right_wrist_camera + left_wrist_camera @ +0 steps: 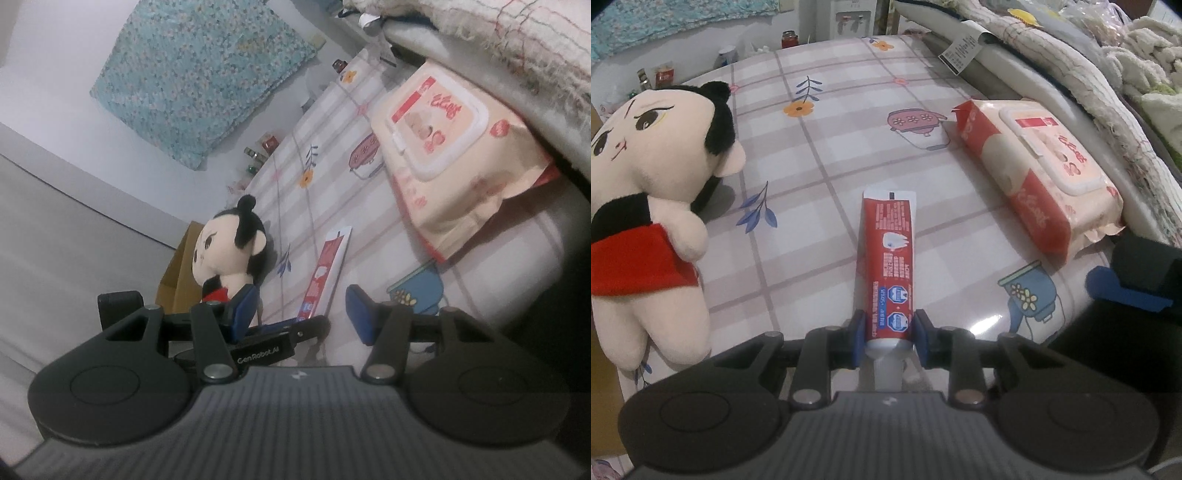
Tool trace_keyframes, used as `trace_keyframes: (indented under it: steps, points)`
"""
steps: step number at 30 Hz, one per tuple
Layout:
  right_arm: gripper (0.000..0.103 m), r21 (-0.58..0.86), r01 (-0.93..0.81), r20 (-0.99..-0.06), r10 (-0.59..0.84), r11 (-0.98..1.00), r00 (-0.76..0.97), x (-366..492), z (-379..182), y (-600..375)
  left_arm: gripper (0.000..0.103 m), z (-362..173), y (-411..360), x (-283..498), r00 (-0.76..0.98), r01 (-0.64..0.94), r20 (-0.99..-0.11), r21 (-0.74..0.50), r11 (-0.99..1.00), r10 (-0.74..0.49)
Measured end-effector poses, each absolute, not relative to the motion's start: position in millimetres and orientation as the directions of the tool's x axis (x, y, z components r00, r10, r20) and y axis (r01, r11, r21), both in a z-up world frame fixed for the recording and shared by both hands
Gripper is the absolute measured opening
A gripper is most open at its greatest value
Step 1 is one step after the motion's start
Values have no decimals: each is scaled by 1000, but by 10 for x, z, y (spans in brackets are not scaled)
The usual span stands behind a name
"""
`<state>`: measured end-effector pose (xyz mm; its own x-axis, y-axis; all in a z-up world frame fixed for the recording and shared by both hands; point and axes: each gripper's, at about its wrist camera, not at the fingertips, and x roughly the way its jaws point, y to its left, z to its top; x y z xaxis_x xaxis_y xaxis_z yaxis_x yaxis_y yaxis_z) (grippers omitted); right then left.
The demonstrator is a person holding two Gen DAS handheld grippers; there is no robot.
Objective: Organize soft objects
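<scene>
My left gripper (888, 338) is shut on the cap end of a red toothpaste tube (888, 258), its blue pads pressing both sides; the tube stretches away over the patterned tablecloth. A plush doll (646, 206) in a red top stands at the left. A pink pack of wet wipes (1038, 173) lies at the right. In the right wrist view my right gripper (301, 314) is open with nothing between its fingers, and beyond it are the tube (325, 273), the doll (229, 251) and the wipes pack (450, 155). The left gripper's body (258, 332) crosses just ahead of it.
The table (849, 122) has a checked cloth with flower prints. Folded towels and blankets (1108, 55) pile along the right edge. Small jars (788, 37) stand at the far edge by the wall. A cardboard box (181, 273) sits beside the table's left side.
</scene>
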<state>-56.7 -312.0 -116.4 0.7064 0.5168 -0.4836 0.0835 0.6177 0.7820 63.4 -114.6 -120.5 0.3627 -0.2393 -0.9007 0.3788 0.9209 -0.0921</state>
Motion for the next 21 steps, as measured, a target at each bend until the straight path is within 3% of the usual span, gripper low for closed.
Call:
trace_keyframes:
  steps: [9, 17, 21]
  points:
    - [54, 761, 95, -513, 506, 642, 693, -590, -1111, -3000, 29, -1207, -1093, 647, 363, 391, -890, -122, 912, -275]
    - [54, 753, 111, -527, 493, 649, 693, -561, -1100, -3022, 56, -1105, -1039, 655, 392, 412, -865, -140, 901, -313]
    - [54, 755, 120, -530, 491, 645, 691, -537, -1128, -3045, 57, -1089, -1051, 650, 393, 429, -860, -141, 892, -325]
